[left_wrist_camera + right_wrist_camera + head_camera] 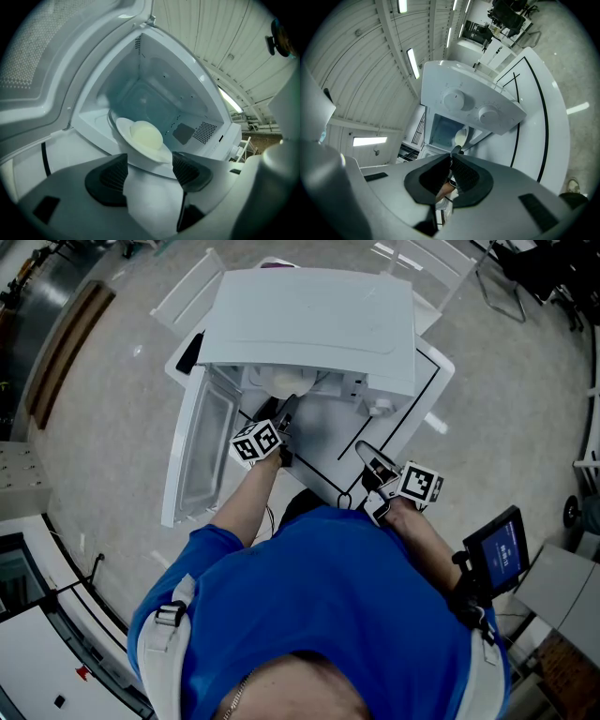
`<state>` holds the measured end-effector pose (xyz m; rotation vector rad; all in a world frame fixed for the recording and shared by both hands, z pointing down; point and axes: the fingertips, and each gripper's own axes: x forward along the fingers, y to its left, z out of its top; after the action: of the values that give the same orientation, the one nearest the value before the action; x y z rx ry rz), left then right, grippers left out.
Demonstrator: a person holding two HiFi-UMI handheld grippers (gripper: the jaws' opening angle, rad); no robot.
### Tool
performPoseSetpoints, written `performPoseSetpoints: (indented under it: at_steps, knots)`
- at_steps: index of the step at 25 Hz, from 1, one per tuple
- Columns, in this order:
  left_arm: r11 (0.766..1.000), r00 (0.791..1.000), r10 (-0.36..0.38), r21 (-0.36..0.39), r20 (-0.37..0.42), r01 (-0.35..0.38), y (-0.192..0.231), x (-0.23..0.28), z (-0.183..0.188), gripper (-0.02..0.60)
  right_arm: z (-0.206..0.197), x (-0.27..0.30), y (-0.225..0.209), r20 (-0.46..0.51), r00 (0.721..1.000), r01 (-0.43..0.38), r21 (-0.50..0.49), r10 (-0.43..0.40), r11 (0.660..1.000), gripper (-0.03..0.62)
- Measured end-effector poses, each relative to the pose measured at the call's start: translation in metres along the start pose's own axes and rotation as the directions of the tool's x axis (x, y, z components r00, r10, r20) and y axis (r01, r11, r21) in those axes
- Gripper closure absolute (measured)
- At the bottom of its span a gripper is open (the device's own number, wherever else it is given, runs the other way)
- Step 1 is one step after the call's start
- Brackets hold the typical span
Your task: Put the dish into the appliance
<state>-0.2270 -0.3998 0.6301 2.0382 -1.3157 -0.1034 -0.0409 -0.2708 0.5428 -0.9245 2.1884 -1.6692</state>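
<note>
While the dish [121,131] sat at the mouth of the open microwave [154,93], the left claw [150,163] stood wide apart just behind it, gripping nothing; right claw [452,159] was closed, empty.

White table [328,432] on grey floor [122,399], marked with thin black lines [398,409]. Carries a white microwave [309,320] near the middle, door [202,446] swung open leftward. At the far left corner, a flat black item [190,352], perhaps a phone.
</note>
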Motion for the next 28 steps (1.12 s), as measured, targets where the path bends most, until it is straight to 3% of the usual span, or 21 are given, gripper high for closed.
performPoseSetpoints:
  at_steps: [6,9,12,13,21,28]
  knots:
    - [0.980,0.997,0.066,0.187,-0.025,-0.060,-0.002,-0.009,-0.004,0.295,-0.001,0.001,0.002,-0.005,1.000,-0.005,0.001,0.005,1.000,0.579]
    - [0.953,0.993,0.119,0.283,-0.019,-0.109,0.001,-0.018,-0.001,0.296,-0.003,0.004,0.009,-0.002,0.999,-0.039,0.011,0.040,0.999,0.579]
    - [0.920,0.988,0.149,0.370,-0.028,-0.129,-0.002,-0.019,0.001,0.298,-0.004,0.002,0.003,-0.009,1.000,-0.004,0.004,0.004,1.000,0.579]
    - [0.911,0.987,0.157,0.391,-0.032,-0.132,-0.004,-0.017,0.002,0.325,-0.003,0.002,0.002,-0.010,1.000,-0.001,0.001,0.001,1.000,0.579]
    - [0.889,0.978,0.201,0.429,-0.057,-0.158,-0.001,-0.006,0.006,0.457,-0.003,-0.006,-0.007,-0.002,0.998,0.057,-0.001,-0.057,0.998,0.579]
    - [0.876,0.973,0.221,0.454,-0.074,-0.164,0.000,0.003,0.012,0.486,-0.001,-0.006,0.003,0.025,1.000,0.000,0.000,0.000,1.000,0.579]
